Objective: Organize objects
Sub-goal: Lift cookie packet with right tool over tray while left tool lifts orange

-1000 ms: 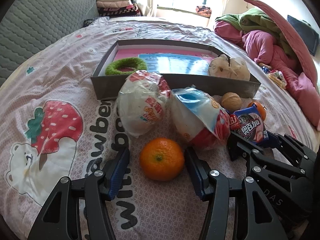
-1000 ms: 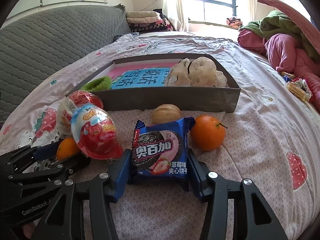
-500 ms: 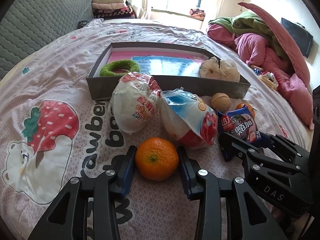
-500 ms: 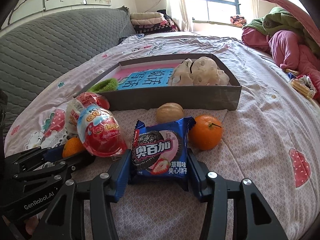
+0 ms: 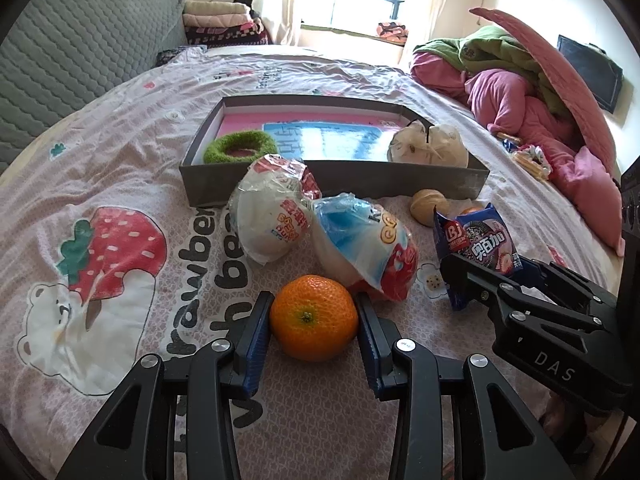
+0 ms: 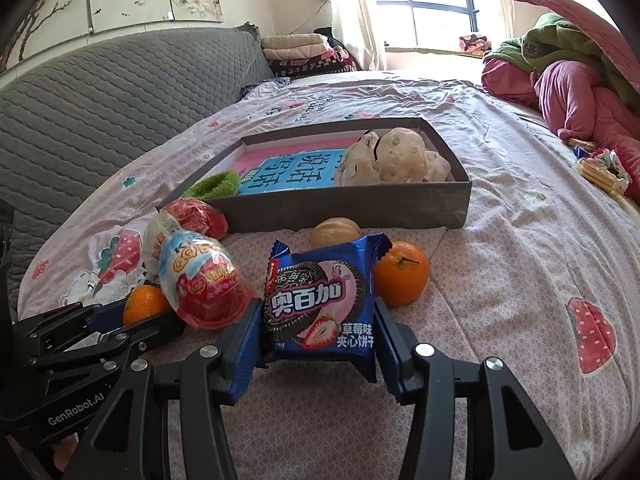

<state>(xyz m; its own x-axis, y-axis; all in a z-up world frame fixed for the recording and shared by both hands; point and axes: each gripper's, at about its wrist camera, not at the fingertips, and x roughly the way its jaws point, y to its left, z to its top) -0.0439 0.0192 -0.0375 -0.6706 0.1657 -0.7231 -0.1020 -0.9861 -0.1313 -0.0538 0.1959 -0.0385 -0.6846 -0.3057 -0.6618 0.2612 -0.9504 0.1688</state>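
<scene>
An orange (image 5: 314, 318) lies on the strawberry-print bedsheet, and my left gripper (image 5: 314, 308) is shut on it, a blue pad pressed to each side. My right gripper (image 6: 318, 312) is shut on a blue cookie packet (image 6: 320, 300), which stands upright between its pads. A grey open box (image 5: 336, 182) sits behind, holding a green fuzzy ring (image 5: 240, 146) and a cream knotted bag (image 5: 428, 146). Two plastic-wrapped egg toys (image 5: 272, 216) (image 5: 364, 244) lie in front of the box. A walnut (image 6: 336, 232) and a second orange (image 6: 402, 272) lie behind the packet.
A heap of pink and green bedding (image 5: 520, 80) fills the right side. A grey quilted headboard (image 5: 80, 52) runs along the left. Folded blankets (image 5: 224, 20) are stacked at the far end, and a snack wrapper (image 5: 528, 160) lies near the heap.
My left gripper's jaws have closed in from either side until they grip the orange. The right gripper keeps its hold on the cookie packet and has barely moved.
</scene>
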